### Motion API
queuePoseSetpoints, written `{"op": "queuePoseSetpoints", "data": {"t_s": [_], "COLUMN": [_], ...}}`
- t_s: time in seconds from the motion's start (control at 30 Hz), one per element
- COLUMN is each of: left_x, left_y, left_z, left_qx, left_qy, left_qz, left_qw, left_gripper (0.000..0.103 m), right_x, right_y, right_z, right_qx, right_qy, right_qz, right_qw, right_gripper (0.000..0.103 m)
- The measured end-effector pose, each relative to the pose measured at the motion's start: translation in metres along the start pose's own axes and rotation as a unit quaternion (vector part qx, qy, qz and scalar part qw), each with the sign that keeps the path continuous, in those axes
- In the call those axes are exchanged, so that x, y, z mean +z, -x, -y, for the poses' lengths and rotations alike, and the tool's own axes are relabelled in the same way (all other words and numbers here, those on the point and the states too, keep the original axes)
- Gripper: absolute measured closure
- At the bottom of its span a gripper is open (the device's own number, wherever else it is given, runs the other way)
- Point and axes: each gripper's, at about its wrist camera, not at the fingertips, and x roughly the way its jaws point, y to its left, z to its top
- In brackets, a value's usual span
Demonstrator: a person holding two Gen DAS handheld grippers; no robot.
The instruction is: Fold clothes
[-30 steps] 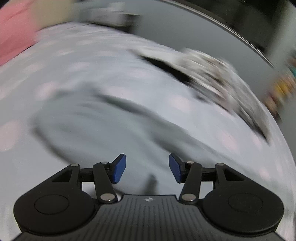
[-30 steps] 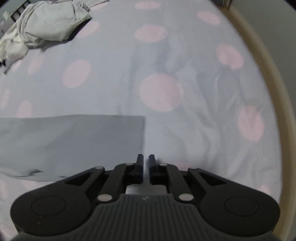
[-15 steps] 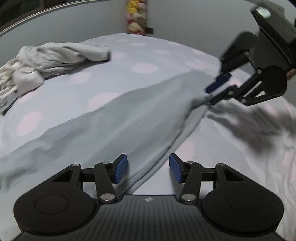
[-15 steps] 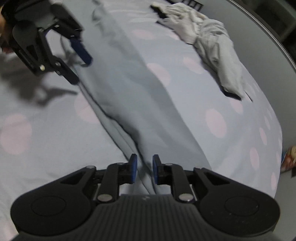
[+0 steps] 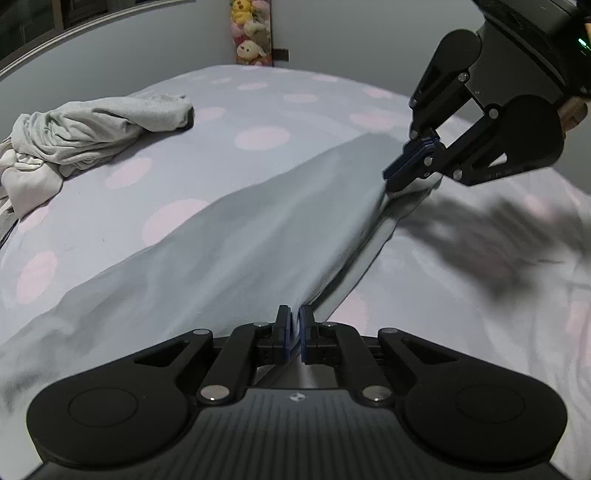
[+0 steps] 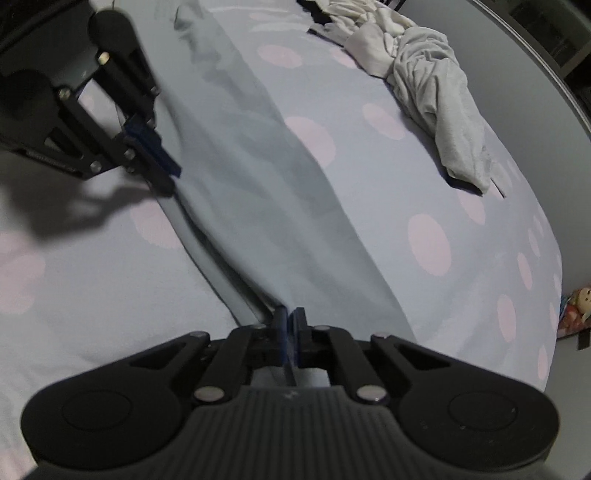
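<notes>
A flat grey garment (image 5: 221, 251) lies stretched across the pink-dotted bed sheet (image 5: 258, 136). My left gripper (image 5: 294, 326) pinches one end of its near edge, the jaws closing with cloth between the blue pads. At the other end of that edge my right gripper (image 5: 413, 162) is closing on the cloth too. In the right wrist view the same garment (image 6: 266, 184) runs from my right gripper (image 6: 291, 326) up to the left gripper (image 6: 162, 168). The edge between them is raised slightly into a ridge.
A crumpled pile of light grey and white clothes (image 5: 85, 133) sits farther back on the bed, also seen as the clothes pile (image 6: 432, 92). Plush toys (image 5: 251, 33) hang on the wall beyond the bed. Bare sheet (image 6: 92, 280) lies beside the garment.
Both grippers swung in to the garment's edge and rolled over. The left jaws, wide apart half a second ago, have shut on the cloth; the right jaws have shut on it too.
</notes>
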Motion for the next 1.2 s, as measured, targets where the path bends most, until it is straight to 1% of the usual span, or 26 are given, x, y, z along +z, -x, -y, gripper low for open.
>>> {"op": "queuePoseSetpoints", "data": {"t_s": [0.1,0.13,0.2,0.27,0.3,0.4,0.43,0.47,0.5,0.53,0.57,0.6,0.63,0.67,0.77,0.83,0.97,1.07,1.1,1.17,1.2], "left_x": [-0.002,-0.004,-0.007,-0.011,-0.013,-0.011,-0.009,-0.007,-0.006,-0.005,-0.005,-0.006,-0.009,-0.011,-0.015,-0.017,-0.020,-0.026,-0.031,-0.041,-0.048], "left_y": [0.012,0.012,0.004,-0.003,-0.005,0.000,0.004,0.008,0.012,0.018,0.023,0.027,0.030,0.030,0.026,0.024,0.029,0.045,0.052,0.066,0.076], "left_z": [0.003,0.003,0.003,0.005,0.006,0.007,0.007,0.007,0.007,0.006,0.006,0.006,0.005,0.004,-0.004,-0.008,-0.013,-0.035,-0.046,-0.073,-0.093], "left_qx": [-0.009,-0.012,-0.013,0.003,0.011,0.027,0.030,0.032,0.035,0.041,0.048,0.055,0.063,0.069,0.064,0.063,0.078,0.093,0.110,0.151,0.177], "left_qy": [-0.004,-0.003,0.003,0.006,0.007,0.026,0.032,0.034,0.033,0.031,0.025,0.018,0.007,-0.003,0.006,0.011,0.015,0.051,0.065,0.094,0.120], "left_qz": [0.009,0.004,-0.024,-0.036,-0.040,-0.031,-0.024,-0.016,-0.008,0.002,0.011,0.019,0.026,0.025,0.011,0.005,0.008,0.012,0.012,0.009,0.008], "left_qw": [0.9999,0.9999,0.9996,0.9993,0.9991,0.9988,0.9988,0.9988,0.9988,0.9987,0.9985,0.9981,0.9977,0.9973,0.9979,0.9980,0.9968,0.9943,0.9918,0.9840,0.9769], "left_gripper": [0.101,0.101,0.100,0.099,0.098,0.083,0.081,0.080,0.077,0.070,0.064,0.053,0.050,0.050,0.059,0.059,0.059,0.057,0.055,0.055,0.055], "right_x": [-0.002,-0.002,-0.004,-0.008,-0.009,-0.009,-0.008,-0.008,-0.007,-0.007,-0.007,-0.008,-0.009,-0.009,-0.010,-0.010,-0.009,-0.008,-0.009,-0.010,-0.010], "right_y": [0.012,0.015,0.014,0.010,0.007,0.008,0.009,0.011,0.012,0.014,0.015,0.016,0.017,0.016,0.010,0.005,-0.003,-0.002,-0.001,0.002,0.003], "right_z": [0.009,0.011,0.013,0.008,0.007,0.005,0.005,0.005,0.005,0.005,0.005,0.005,0.004,0.002,-0.006,-0.013,-0.026,-0.027,-0.026,-0.021,-0.018], "right_qx": [0.034,0.043,0.046,0.034,0.028,0.023,0.024,0.025,0.024,0.022,0.020,0.018,0.016,0.015,0.016,0.014,0.010,0.013,0.012,0.007,0.003], "right_qy": [-0.009,-0.011,-0.015,-0.018,-0.017,-0.019,-0.023,-0.026,-0.028,-0.026,-0.025,-0.024,-0.023,-0.020,-0.004,0.008,0.031,0.032,0.028,0.021,0.016], "right_qz": [0.000,0.000,-0.004,-0.012,-0.013,-0.004,0.000,0.004,0.007,0.009,0.012,0.015,0.019,0.019,0.014,0.013,0.006,0.008,0.011,0.012,0.013], "right_qw": [0.999,0.999,0.999,0.999,0.999,1.000,0.999,0.999,0.999,0.999,0.999,0.999,0.999,1.000,1.000,1.000,0.999,0.999,0.999,1.000,1.000], "right_gripper": [0.103,0.103,0.103,0.102,0.099,0.098,0.098,0.095,0.092,0.090,0.082,0.076,0.074,0.074,0.074,0.075,0.076,0.076,0.076,0.076,0.075]}}
